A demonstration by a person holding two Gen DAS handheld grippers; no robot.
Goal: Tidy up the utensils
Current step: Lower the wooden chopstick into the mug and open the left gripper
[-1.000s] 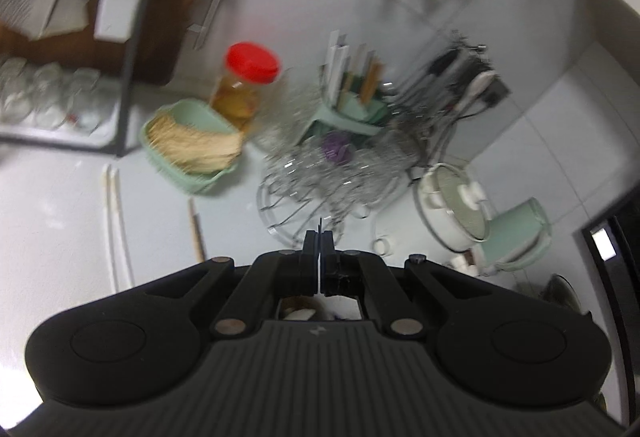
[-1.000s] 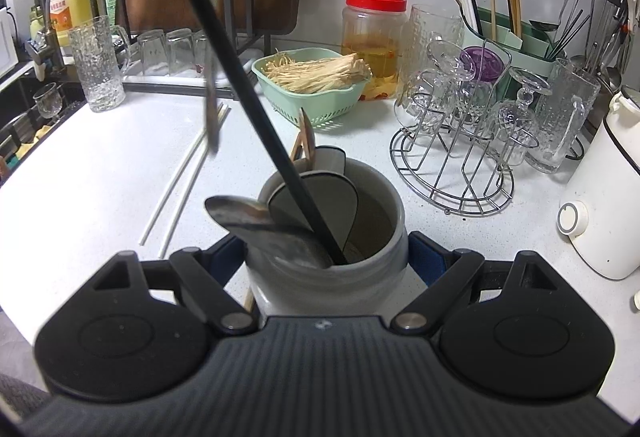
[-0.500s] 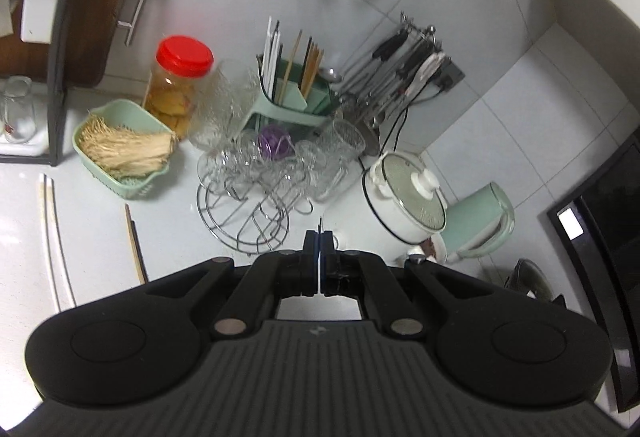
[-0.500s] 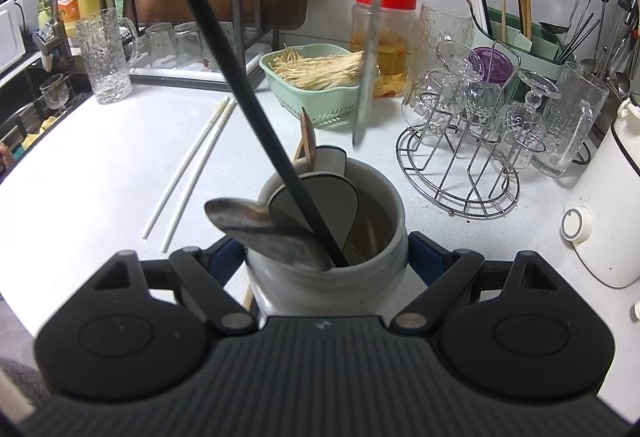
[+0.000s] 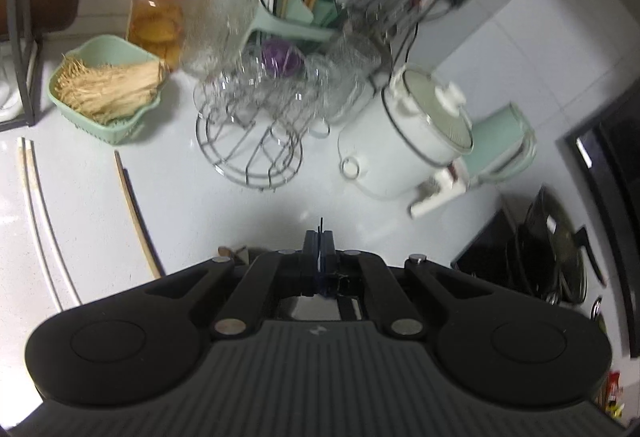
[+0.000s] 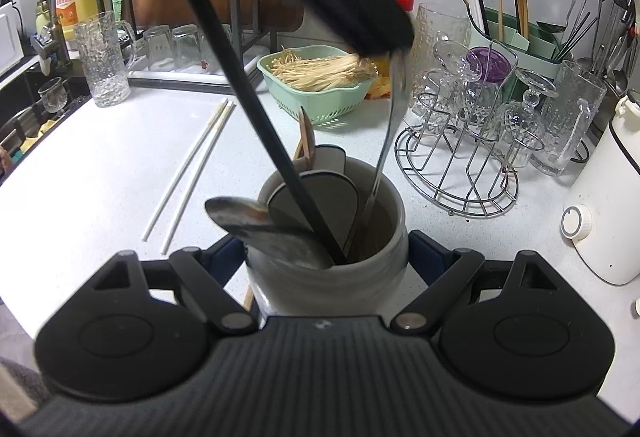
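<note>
Yellow plastic bottle (image 6: 74, 3), upper left of the right wrist view: orange label with print too small to read.
Elsewhere in both views: no readable text.

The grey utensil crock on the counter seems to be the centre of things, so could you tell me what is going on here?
The right gripper is clamped around the grey crock, which already holds a spoon and a black-handled tool. The left gripper comes in from above, pinching a thin metal utensil whose lower end is inside the crock. Two white chopsticks lie loose on the counter.
</note>
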